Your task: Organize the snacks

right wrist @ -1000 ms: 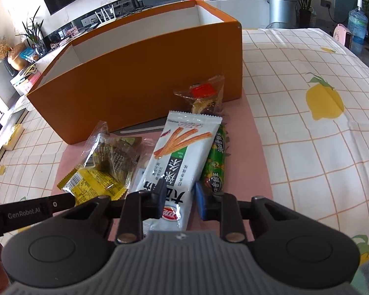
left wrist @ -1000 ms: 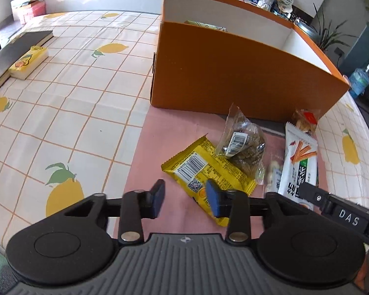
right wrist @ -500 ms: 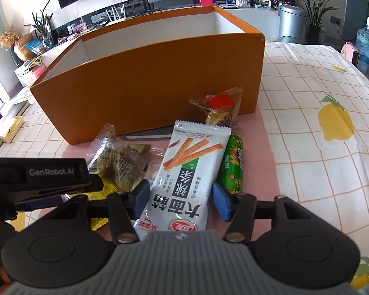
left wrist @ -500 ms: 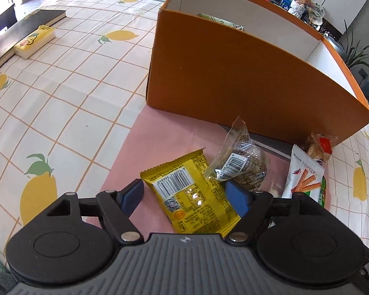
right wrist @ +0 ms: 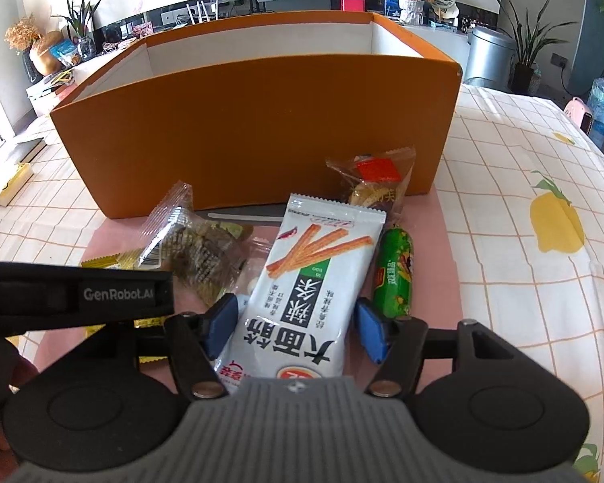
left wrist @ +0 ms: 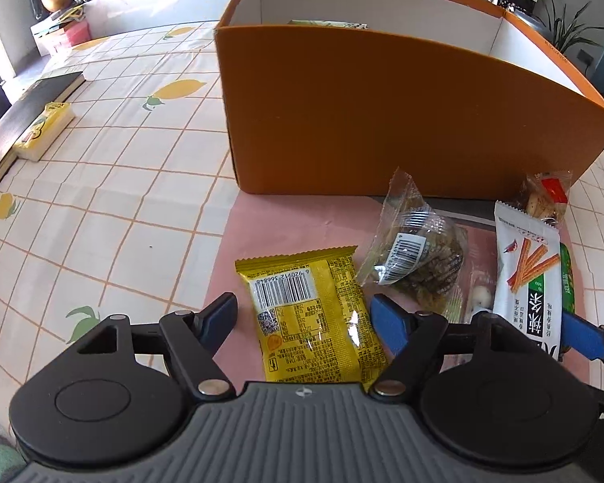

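Both hand-held grippers point steeply down, side by side. The left hand-held gripper point(left wrist: 304, 316) has its jaws spread wide, pressing on nothing. The right hand-held gripper point(right wrist: 294, 328) has just been opening, jaws apart; its pads seem not to press anything.

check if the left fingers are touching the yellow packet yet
Apart. In the left wrist view, pink mat shows between each blue finger and the yellow packet; the left gripper straddles it, open.

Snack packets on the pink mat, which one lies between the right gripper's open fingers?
The white flat packet printed with orange sticks; the green sausage lies beside it, outside the right gripper.
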Demonstrator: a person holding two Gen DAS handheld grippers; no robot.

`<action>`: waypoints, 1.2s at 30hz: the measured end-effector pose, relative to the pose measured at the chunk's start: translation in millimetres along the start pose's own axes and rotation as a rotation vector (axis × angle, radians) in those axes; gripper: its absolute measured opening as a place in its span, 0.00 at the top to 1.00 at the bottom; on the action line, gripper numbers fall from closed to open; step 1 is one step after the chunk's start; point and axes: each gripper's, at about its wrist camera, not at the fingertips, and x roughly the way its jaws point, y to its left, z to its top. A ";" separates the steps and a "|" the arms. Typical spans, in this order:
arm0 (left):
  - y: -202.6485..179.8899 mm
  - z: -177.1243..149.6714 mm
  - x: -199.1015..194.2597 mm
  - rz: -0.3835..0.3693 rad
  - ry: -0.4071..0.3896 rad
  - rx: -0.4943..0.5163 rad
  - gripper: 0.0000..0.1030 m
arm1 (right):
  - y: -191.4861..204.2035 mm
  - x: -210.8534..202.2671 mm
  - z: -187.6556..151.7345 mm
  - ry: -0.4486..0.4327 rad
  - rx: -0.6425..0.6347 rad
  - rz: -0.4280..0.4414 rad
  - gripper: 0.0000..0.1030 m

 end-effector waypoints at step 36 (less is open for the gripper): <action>9.5 -13.1 -34.3 -0.077 -0.153 0.080 0.43 | -11.3 -18.7 -2.9 -0.076 0.072 0.011 0.52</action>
